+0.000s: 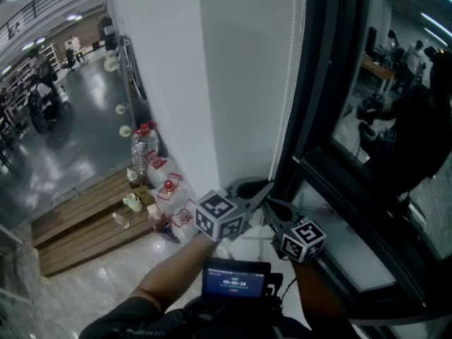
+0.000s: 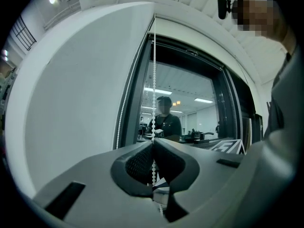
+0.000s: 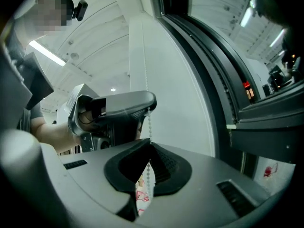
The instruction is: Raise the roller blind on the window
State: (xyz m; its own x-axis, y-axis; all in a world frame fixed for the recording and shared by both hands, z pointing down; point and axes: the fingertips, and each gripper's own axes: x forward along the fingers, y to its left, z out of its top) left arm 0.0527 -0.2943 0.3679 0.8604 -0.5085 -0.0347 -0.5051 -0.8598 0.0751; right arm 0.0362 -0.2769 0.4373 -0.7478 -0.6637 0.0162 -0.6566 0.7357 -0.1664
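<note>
Since hauling the bead chain (image 2: 154, 80) should lift the roller blind (image 1: 247, 83), I've left gripper (image 2: 153, 142) and right gripper (image 3: 150, 142) clamped on it.

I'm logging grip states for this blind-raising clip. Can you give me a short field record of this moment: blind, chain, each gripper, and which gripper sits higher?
blind: white roller blind hanging down, left of the dark window frame
chain: white bead chain hanging vertically by the blind's edge
left: left gripper shut on the bead chain
right: right gripper shut on the bead chain
order: the right gripper view shows the left gripper clamped higher up the chain, close above the right gripper
</note>
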